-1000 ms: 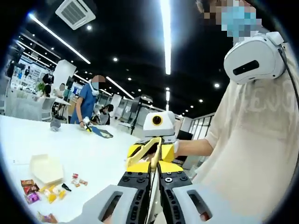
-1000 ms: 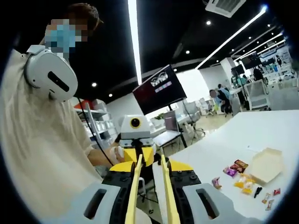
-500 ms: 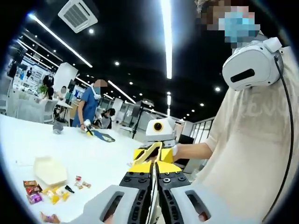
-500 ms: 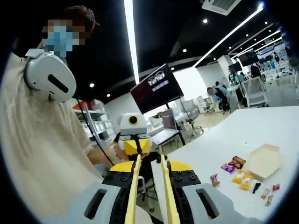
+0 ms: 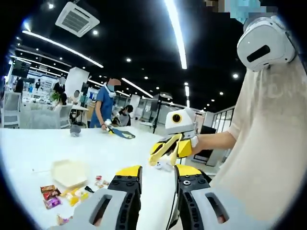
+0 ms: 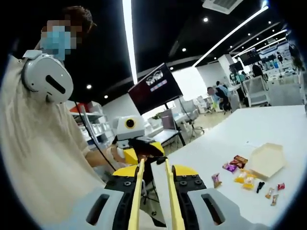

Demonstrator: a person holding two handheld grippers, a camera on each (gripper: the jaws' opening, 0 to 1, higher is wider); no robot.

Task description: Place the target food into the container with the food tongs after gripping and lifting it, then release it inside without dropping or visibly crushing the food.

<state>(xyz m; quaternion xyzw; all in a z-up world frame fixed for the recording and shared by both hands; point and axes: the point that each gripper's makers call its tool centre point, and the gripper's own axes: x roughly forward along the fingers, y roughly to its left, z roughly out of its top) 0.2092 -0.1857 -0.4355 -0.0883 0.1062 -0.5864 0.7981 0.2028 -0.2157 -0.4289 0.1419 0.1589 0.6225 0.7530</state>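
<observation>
No text reads clearly here. The dark wall screen (image 6: pixel 154 89) carries pale lettering, too blurred to make out, and the snack wrappers (image 6: pixel 235 162) on the white table (image 6: pixel 268 125) are too small.

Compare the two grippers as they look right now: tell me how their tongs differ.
The left gripper has its tongs spread apart with bare black tips; the right gripper holds long yellow tongs closer together, nearly parallel. Both are lifted off the white table, neither holding any food.

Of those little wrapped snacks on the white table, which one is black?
The small black piece lying just below the cream container, beside the yellow packets. The other wrappers around it are yellow, orange, red or purple.
</observation>
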